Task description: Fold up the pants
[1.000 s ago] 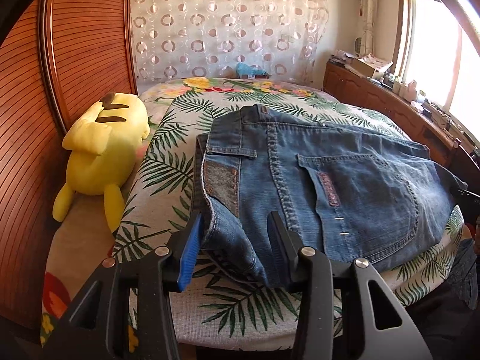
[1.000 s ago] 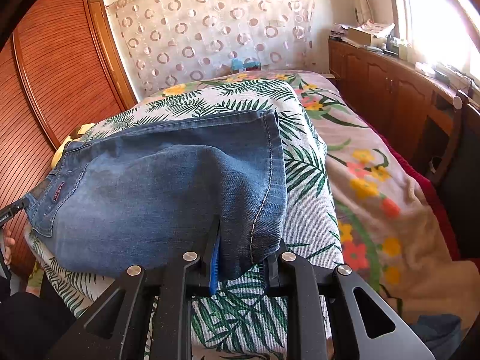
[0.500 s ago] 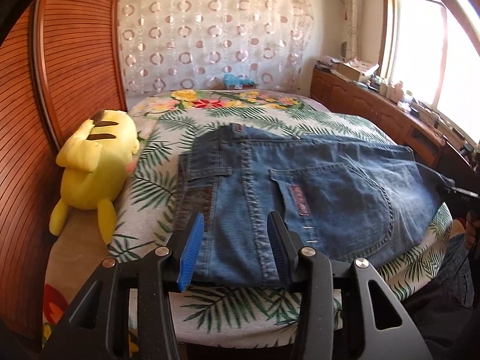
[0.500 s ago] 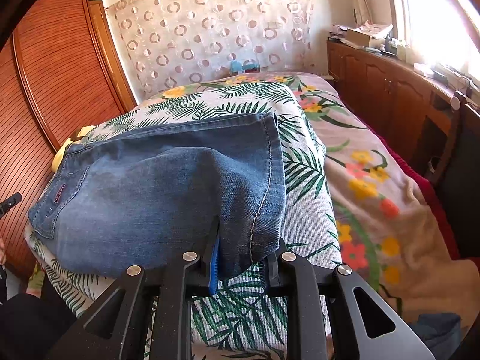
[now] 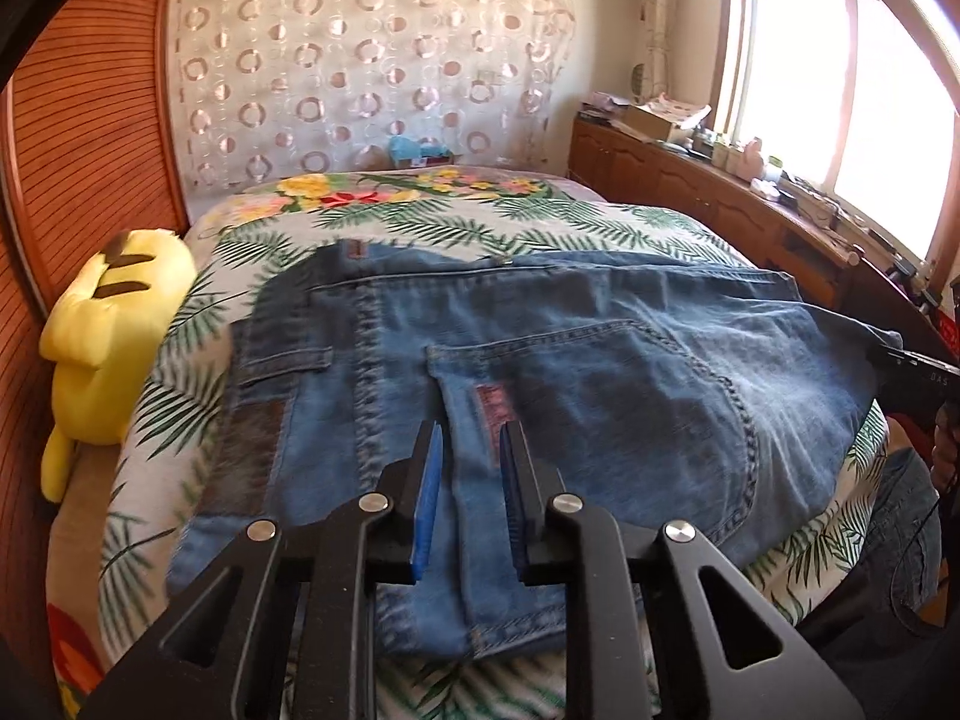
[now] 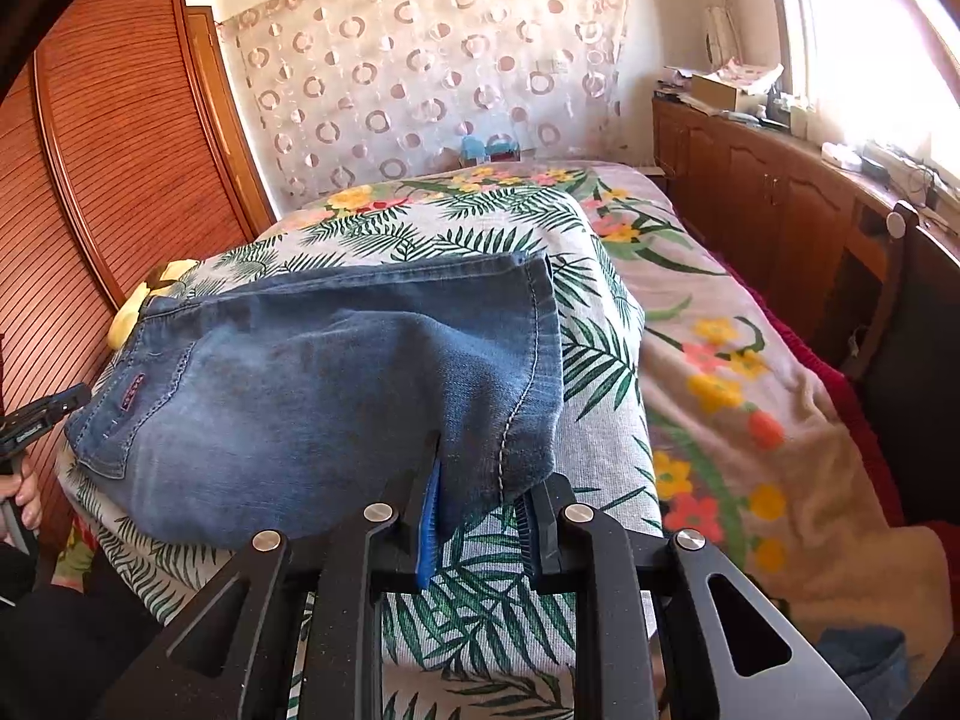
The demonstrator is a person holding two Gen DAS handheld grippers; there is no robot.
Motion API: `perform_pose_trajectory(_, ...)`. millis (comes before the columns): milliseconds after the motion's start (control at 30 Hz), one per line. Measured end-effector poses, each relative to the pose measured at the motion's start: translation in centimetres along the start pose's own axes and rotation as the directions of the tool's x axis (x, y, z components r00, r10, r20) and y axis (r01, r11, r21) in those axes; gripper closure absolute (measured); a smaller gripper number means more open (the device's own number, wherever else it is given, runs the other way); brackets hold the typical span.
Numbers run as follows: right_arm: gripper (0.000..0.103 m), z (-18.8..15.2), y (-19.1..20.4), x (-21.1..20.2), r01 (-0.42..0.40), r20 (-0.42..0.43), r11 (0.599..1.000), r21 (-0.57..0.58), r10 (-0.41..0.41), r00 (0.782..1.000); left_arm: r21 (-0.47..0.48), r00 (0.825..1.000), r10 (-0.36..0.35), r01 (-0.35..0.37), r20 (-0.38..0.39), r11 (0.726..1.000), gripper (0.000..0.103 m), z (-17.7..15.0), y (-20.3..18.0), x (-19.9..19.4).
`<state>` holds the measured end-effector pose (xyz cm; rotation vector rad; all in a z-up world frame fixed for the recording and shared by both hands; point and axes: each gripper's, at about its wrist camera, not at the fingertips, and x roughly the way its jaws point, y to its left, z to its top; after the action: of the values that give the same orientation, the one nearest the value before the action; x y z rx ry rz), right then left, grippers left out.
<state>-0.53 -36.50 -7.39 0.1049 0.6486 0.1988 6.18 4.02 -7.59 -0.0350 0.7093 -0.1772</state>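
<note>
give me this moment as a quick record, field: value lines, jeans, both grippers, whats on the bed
garment: blue jeans, folded, lying flat on the bed, back pocket facing up
surface: bed with palm-leaf cover
left gripper: above the waist end, fingers apart, no cloth pinched between them
right gripper: at the hem end, denim corner between its fingers with a gap on one side; grip unclear
beside jeans: yellow plush toy at the bed's edge by the wooden panel
fold stage: folded in half, no further fold visible
</note>
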Motion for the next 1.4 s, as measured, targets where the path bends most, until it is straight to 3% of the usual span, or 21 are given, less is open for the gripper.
perform_pose_trajectory(67, 0.081, 0.1, 0.0, 0.0, -0.001, 0.005, 1.0, 0.001, 0.001, 1.0, 0.006, 1.0, -0.021, 0.021, -0.01, 1.0, 0.08, 0.4, -0.6, 0.4)
perform_pose_trajectory(200, 0.081, 0.3, -0.1, 0.0, -0.004, 0.015, 1.0, 0.004, 0.004, 1.0, 0.031, 0.999, -0.041, 0.041, -0.002, 0.999, 0.047, 1.2, -1.8, 0.8)
perform_pose_trajectory(267, 0.081, 0.2, 0.0, 0.0, -0.006, 0.018, 1.0, 0.004, 0.005, 1.0, 0.031, 0.999, -0.051, 0.051, 0.003, 0.998, 0.019, 1.6, -2.1, 0.8)
perform_pose_trajectory(767, 0.081, 0.9, 0.5, -0.5, -0.001, 0.058, 1.0, -0.024, 0.003, 0.998, 0.04, 0.999, -0.047, 0.047, -0.011, 0.998, 0.016, 2.3, -3.0, 1.0)
perform_pose_trajectory(833, 0.093, 0.8, 0.7, -0.6, -0.02, 0.074, 0.999, -0.041, 0.023, 0.997, 0.036, 0.999, -0.045, 0.045, -0.002, 0.998, 0.016, 2.4, -3.0, 0.7)
perform_pose_trajectory(933, 0.094, 1.0, 1.5, -0.7, -0.027, 0.089, 0.997, -0.067, 0.033, 0.996, 0.034, 0.999, -0.043, 0.043, 0.006, 0.998, 0.016, 2.3, -2.9, 0.1)
perform_pose_trajectory(1200, 0.095, 3.0, 4.8, -1.4, -0.107, 0.144, 0.983, -0.151, 0.129, 0.981, 0.023, 1.0, -0.026, 0.026, 0.016, 0.999, 0.016, 2.2, -2.1, -0.9)
perform_pose_trajectory(1400, 0.095, 5.7, 9.3, -1.4, -0.197, 0.161, 0.947, -0.252, 0.242, 0.957, 0.01, 0.999, -0.027, 0.026, 0.028, 1.0, 0.016, 1.9, -1.3, -1.9)
